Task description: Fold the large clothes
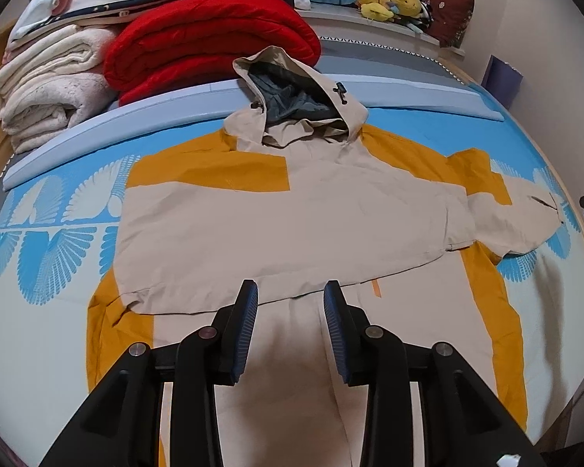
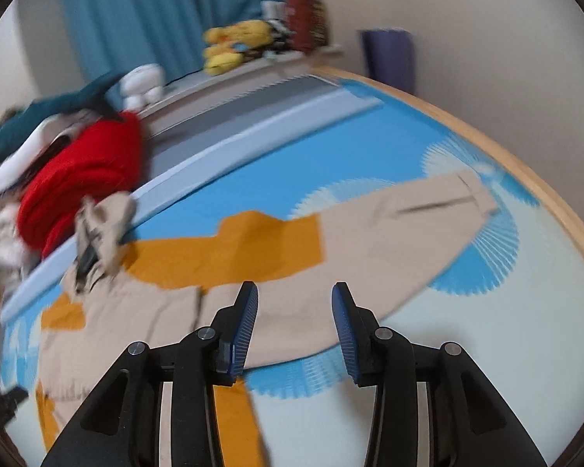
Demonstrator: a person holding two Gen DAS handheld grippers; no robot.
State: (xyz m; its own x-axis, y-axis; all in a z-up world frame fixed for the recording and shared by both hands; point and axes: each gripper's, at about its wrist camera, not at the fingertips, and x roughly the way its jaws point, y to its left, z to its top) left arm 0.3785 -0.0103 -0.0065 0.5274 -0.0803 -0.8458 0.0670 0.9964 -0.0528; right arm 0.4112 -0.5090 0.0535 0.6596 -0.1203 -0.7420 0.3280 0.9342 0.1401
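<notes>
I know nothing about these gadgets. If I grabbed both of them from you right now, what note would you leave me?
Left gripper: jaws apart, nothing between them, above the lower middle of the jacket.
Right gripper: jaws apart, empty, over the sleeve that lies stretched out toward the bed's wooden edge. That view is blurred.
The jacket, beige and mustard with a hood, lies flat on the blue patterned bed cover.
Done: one sleeve is folded across the chest.
Left: fold in the stretched-out sleeve, tuck the hood, then fold the body up.
</notes>
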